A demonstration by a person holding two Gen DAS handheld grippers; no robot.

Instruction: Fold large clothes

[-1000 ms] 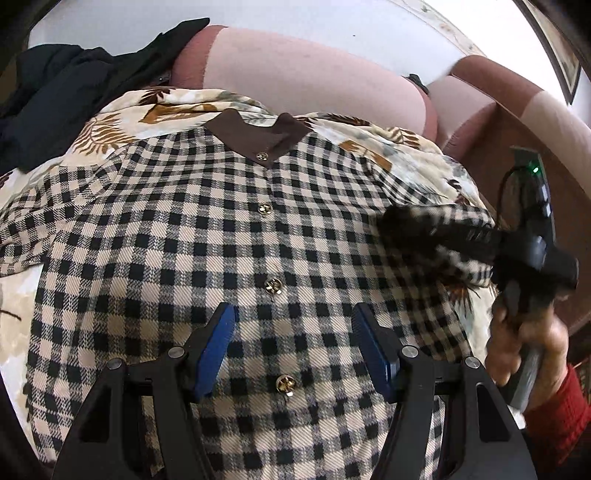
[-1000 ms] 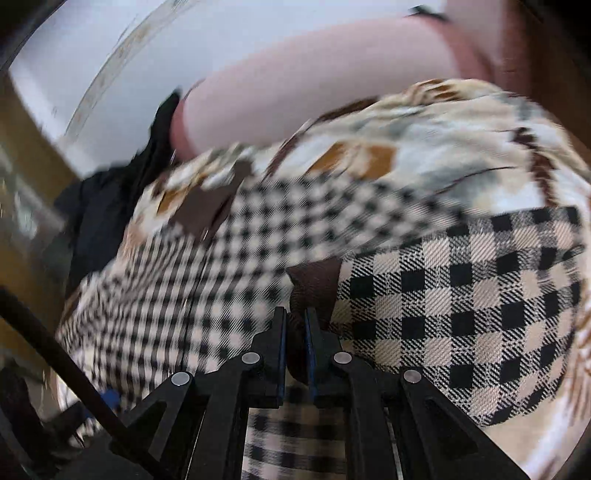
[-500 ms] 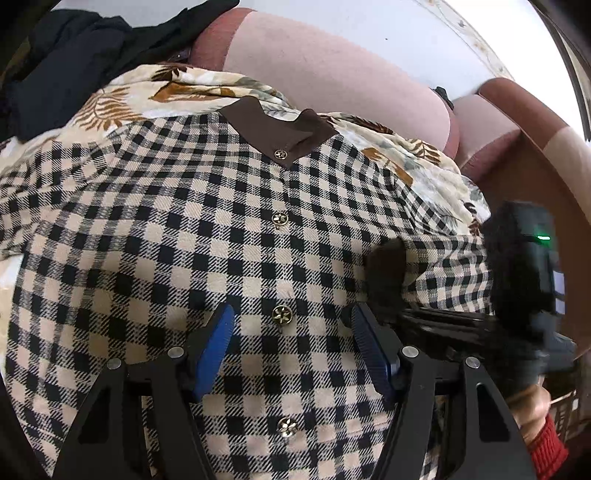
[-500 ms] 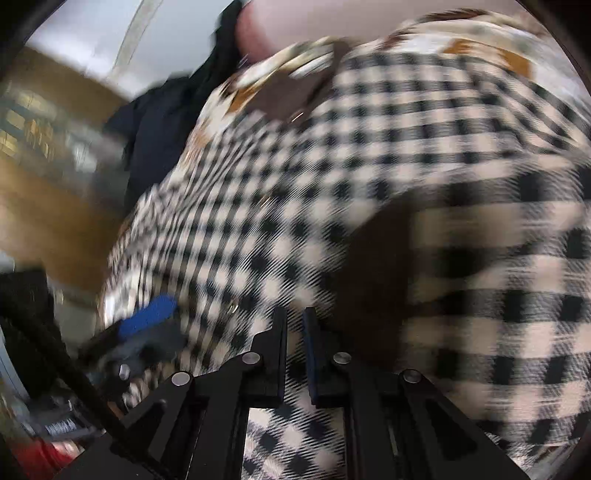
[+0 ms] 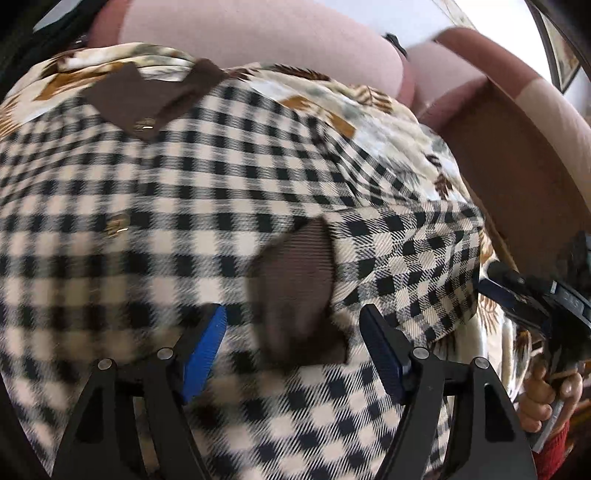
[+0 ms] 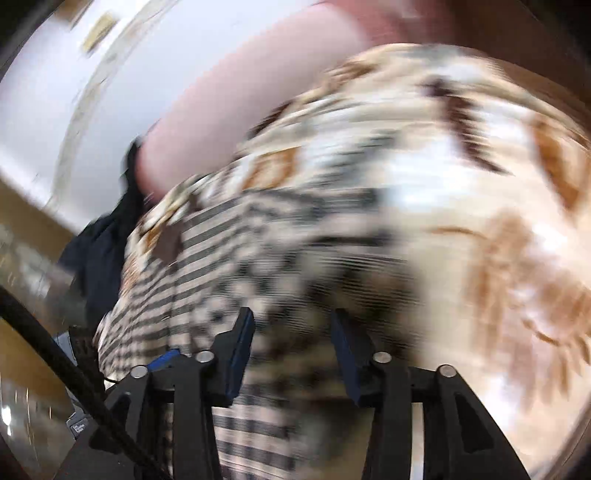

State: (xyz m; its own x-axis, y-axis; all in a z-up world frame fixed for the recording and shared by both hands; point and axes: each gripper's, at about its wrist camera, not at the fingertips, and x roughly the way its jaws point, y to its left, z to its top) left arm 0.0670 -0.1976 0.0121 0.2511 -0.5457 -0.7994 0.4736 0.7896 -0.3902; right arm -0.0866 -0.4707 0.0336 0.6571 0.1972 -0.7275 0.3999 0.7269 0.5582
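Observation:
A black-and-cream checked shirt (image 5: 155, 192) with a brown collar (image 5: 147, 99) and gold buttons lies front up on a leaf-print sheet (image 5: 369, 110). Its right sleeve (image 5: 410, 258) is folded across the body, with the brown cuff (image 5: 295, 284) lying on the chest. My left gripper (image 5: 291, 343) is open and empty, just above the cuff. My right gripper (image 6: 291, 354) is open and empty over the shirt's right edge (image 6: 258, 266); that view is blurred. The right gripper also shows in the left wrist view (image 5: 532, 299), beside the sleeve.
The sheet covers a pink and brown sofa (image 5: 258, 33) with an armrest (image 5: 517, 155) at the right. A dark garment (image 6: 107, 243) lies at the far left of the sofa. White wall behind.
My right gripper carried the sleeve cuff across the shirt, opened and let it go, then pulled back to the right. My left gripper moved closer over the cuff.

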